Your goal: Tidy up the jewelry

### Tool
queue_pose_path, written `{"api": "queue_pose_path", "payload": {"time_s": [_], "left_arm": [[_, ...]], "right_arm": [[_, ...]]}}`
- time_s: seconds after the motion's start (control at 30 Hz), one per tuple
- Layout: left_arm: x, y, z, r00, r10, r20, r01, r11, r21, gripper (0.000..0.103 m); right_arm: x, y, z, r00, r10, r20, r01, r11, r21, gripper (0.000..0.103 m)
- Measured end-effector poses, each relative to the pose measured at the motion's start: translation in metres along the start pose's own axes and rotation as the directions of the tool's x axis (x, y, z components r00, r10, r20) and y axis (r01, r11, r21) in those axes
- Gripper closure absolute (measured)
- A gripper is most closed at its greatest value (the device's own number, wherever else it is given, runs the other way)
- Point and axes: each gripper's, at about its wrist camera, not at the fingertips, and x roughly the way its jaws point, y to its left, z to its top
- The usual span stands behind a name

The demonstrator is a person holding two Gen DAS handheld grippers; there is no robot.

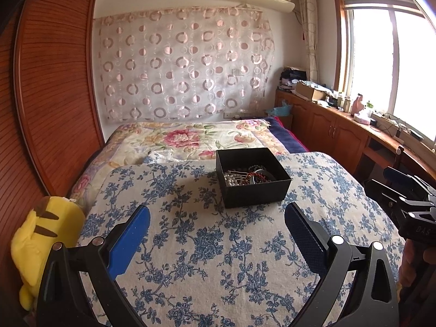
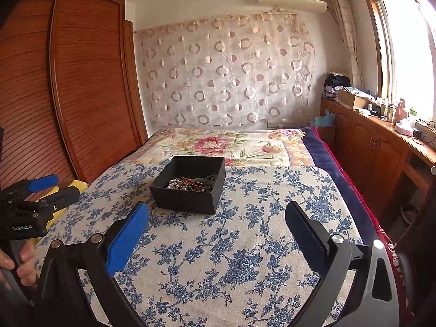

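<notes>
My left gripper (image 1: 217, 219) and right gripper (image 2: 217, 218) are both wide open, holding nothing. The black box (image 1: 252, 177) with beads (image 1: 246, 177) sits just ahead on the flowered cloth (image 1: 204, 245), so I can reach in.

Bright window (image 1: 381, 62), wooden wardrobe (image 1: 54, 81), bed (image 1: 190, 136), patterned curtain (image 1: 185, 62)

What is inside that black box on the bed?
The black box holds tangled jewelry: white pearl beads, red beads, dark strands. Whatever lies beneath the tangle, and the near corner behind the wall, is hidden.
</notes>
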Motion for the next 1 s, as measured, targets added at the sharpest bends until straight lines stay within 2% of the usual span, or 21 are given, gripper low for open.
{"api": "queue_pose_path", "payload": {"time_s": [1.0], "left_arm": [[-0.0015, -0.0009, 0.0001, 1.0, -0.009, -0.005, 0.009, 1.0, 0.003, 0.008]], "right_arm": [[-0.0005, 0.0003, -0.0001, 1.0, 0.004, 0.002, -0.004, 1.0, 0.004, 0.002]]}}
